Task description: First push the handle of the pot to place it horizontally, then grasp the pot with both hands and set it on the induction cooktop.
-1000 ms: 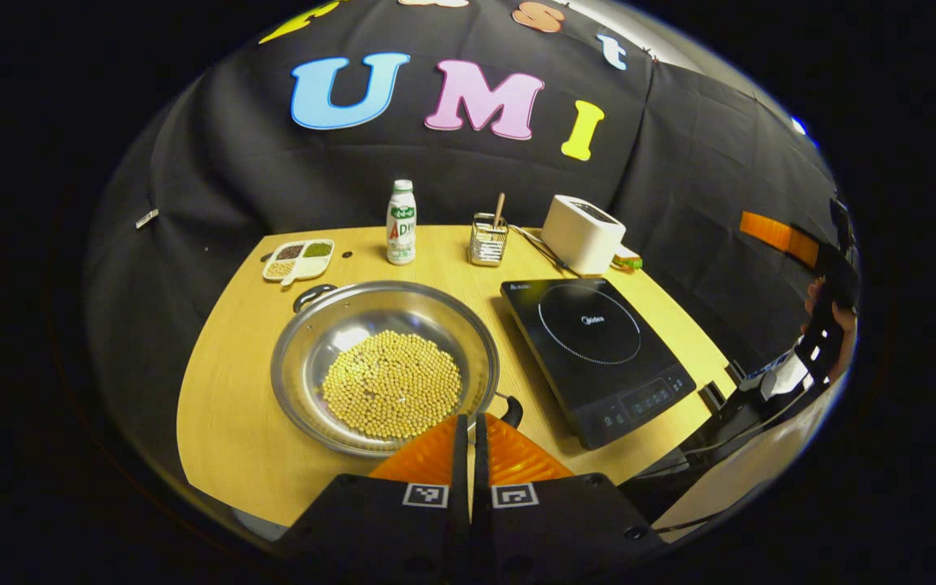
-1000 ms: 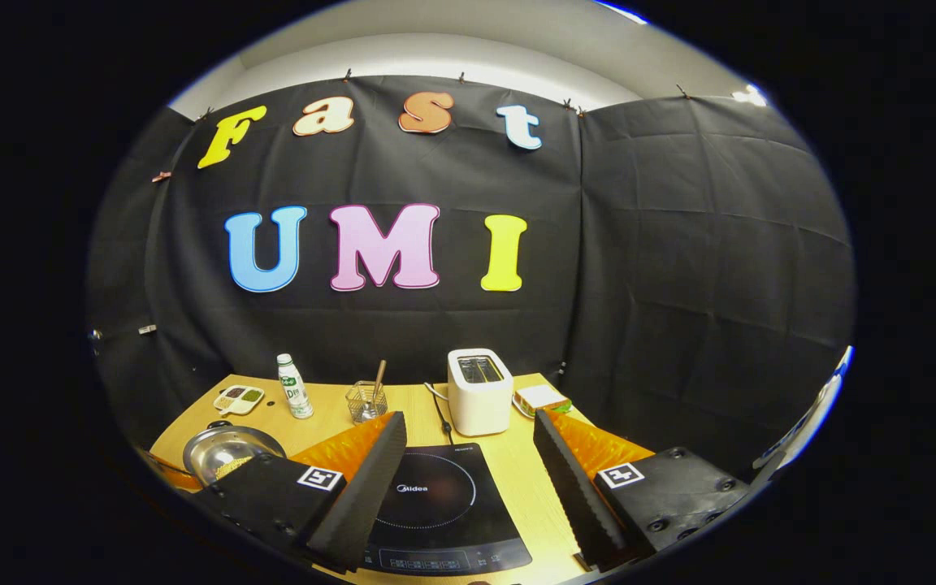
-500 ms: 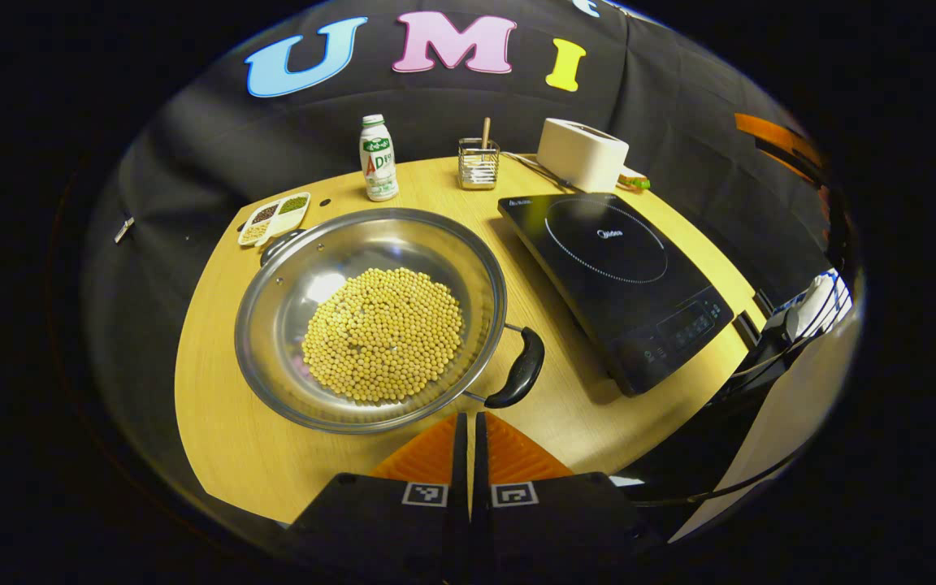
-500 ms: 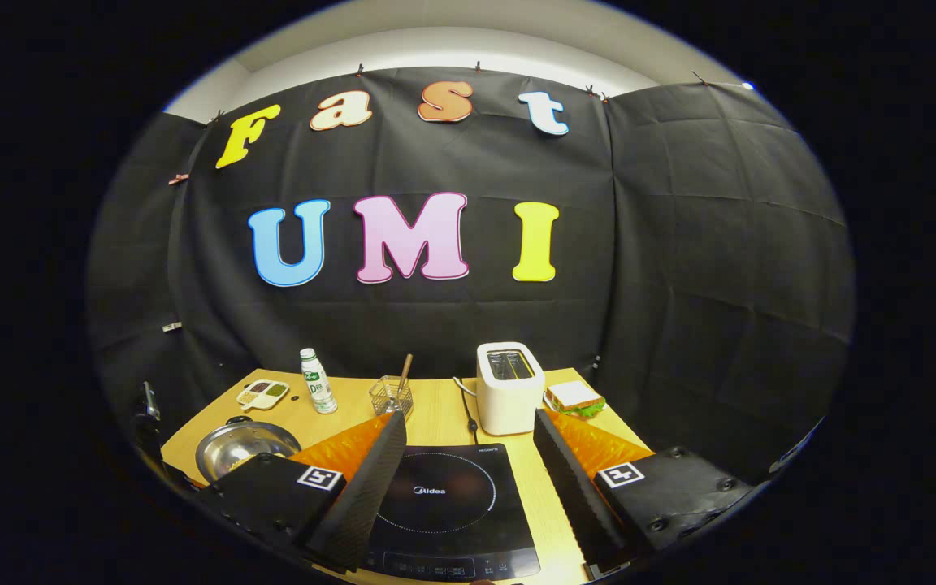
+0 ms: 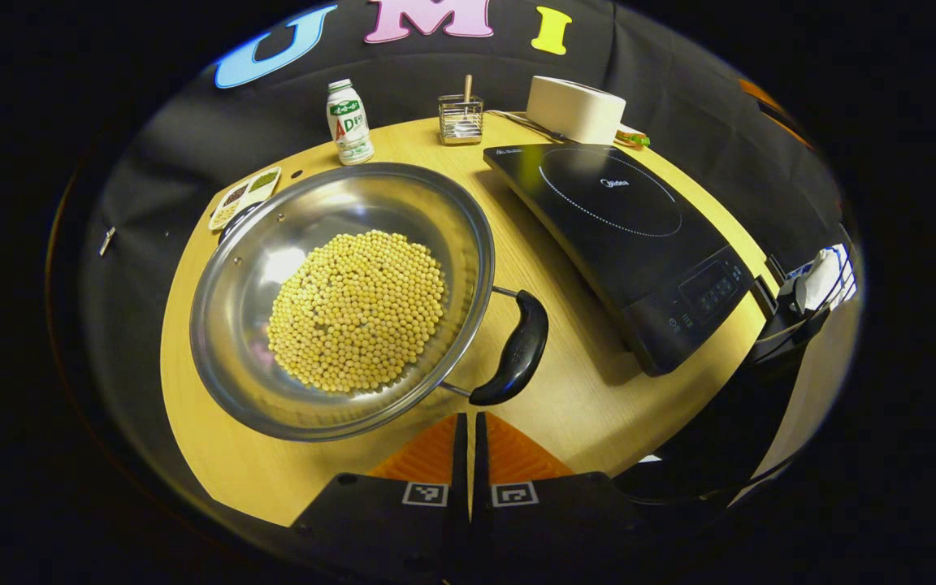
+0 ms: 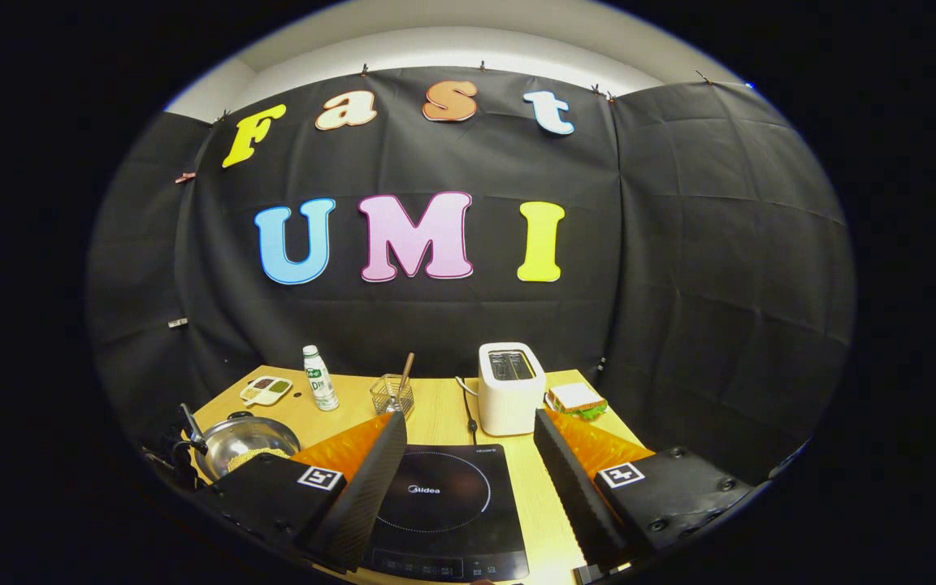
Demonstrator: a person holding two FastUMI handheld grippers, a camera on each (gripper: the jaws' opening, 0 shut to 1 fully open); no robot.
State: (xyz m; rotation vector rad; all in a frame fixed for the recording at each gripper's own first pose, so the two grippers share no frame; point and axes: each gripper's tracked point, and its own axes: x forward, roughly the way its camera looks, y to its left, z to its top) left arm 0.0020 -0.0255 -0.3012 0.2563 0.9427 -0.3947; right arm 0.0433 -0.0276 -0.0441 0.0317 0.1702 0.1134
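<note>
A wide steel pot full of yellow beans sits on the wooden table in the left gripper view. Its near black handle points toward the table's front right; the far handle is at the back left. My left gripper is shut, fingers together, just in front of the near handle and apart from it. The black induction cooktop lies right of the pot. In the right gripper view my right gripper stands open above the cooktop, with the pot at the far left.
At the table's back stand a drink bottle, a wire holder with a stick, a white toaster and a small divided dish. A sandwich lies beside the toaster. Cables hang off the table's right edge.
My left gripper has moved forward and tilted down over the pot, so the pot and its near handle loom larger. The right gripper has barely shifted and stays open.
</note>
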